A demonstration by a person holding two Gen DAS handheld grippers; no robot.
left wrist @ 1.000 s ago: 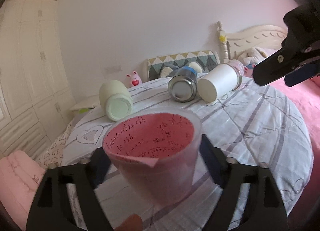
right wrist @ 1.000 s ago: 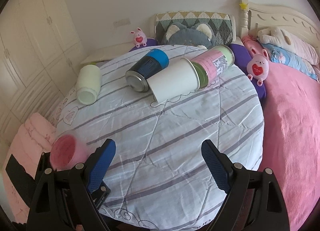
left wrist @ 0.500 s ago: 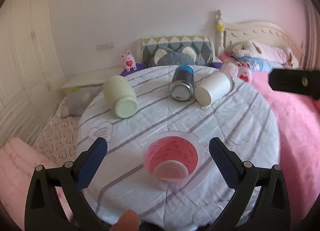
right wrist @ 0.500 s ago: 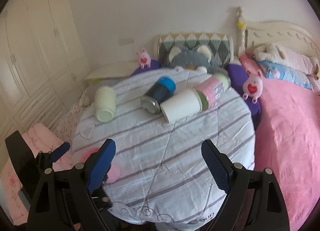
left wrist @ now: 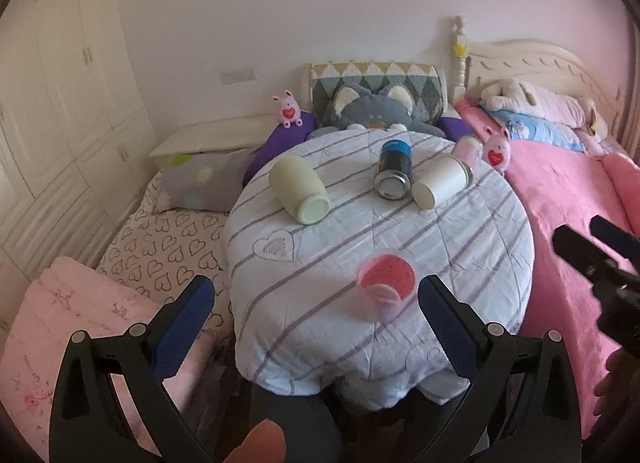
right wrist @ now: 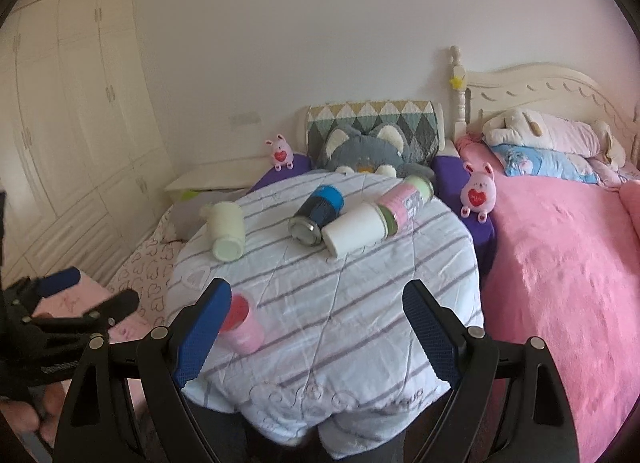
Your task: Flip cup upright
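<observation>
The pink cup (left wrist: 387, 279) is standing upright with its mouth facing up near the front edge of the round table (left wrist: 472, 247), which is wearing a striped quilted cover. The left gripper (left wrist: 316, 307) is hovering in front of the cup with its jaws spread wide and released, gripping nothing. The right gripper (right wrist: 318, 323) is hanging over the table's front edge, its jaws likewise parted and empty, the cup sitting just beside its left finger. Toward the back of the table, a cream jar (left wrist: 299, 190), a dark can with a blue end (left wrist: 394, 171), a white paper cup (left wrist: 440, 183) and a pink-labelled jar (right wrist: 406, 201) are all lying on their sides.
</observation>
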